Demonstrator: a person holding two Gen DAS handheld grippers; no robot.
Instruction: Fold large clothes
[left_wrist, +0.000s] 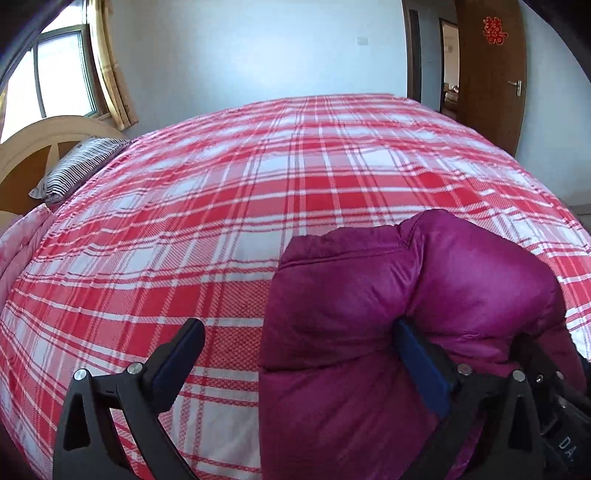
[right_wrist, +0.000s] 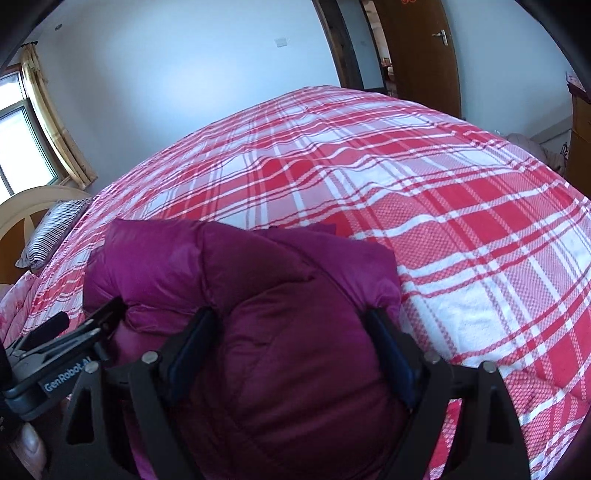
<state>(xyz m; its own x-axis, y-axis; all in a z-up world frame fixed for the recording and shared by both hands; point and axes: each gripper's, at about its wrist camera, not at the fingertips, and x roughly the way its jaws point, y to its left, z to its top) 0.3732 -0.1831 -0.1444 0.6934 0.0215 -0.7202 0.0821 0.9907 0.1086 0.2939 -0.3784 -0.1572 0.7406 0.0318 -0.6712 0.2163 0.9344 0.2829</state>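
- I see a magenta quilted puffer jacket (right_wrist: 258, 314) lying bunched on a bed covered by a red-and-white plaid woven bedspread (left_wrist: 240, 206), near the edge closest to me.
- My left gripper (left_wrist: 301, 347) has its jaws spread wide. The left finger stands over bare bedspread, clear of the fabric. The right finger (left_wrist: 424, 369) lies against a fold of the jacket, and part of the padded bulk sits between the two, but the pads do not pinch it.
- My right gripper (right_wrist: 291, 343) straddles a thick puffed fold of the jacket. Both blue-padded fingers (right_wrist: 188, 350) press into the sides of the fold, and the fabric bulges up between them, so it is clamped on the jacket.
- In the right wrist view, the left gripper's black frame shows at the lower left, just beside the jacket's left side.
- A black-and-white striped pillow (left_wrist: 79, 168) rests at the head of the bed against a pale wooden curved headboard (left_wrist: 40, 140), well apart from the jacket.
- A brown wooden door (left_wrist: 491, 74) bearing a red paper ornament (left_wrist: 495, 30) stands open beyond the far side of the bed.
- A window with yellow curtains (left_wrist: 110, 70) is behind the headboard.
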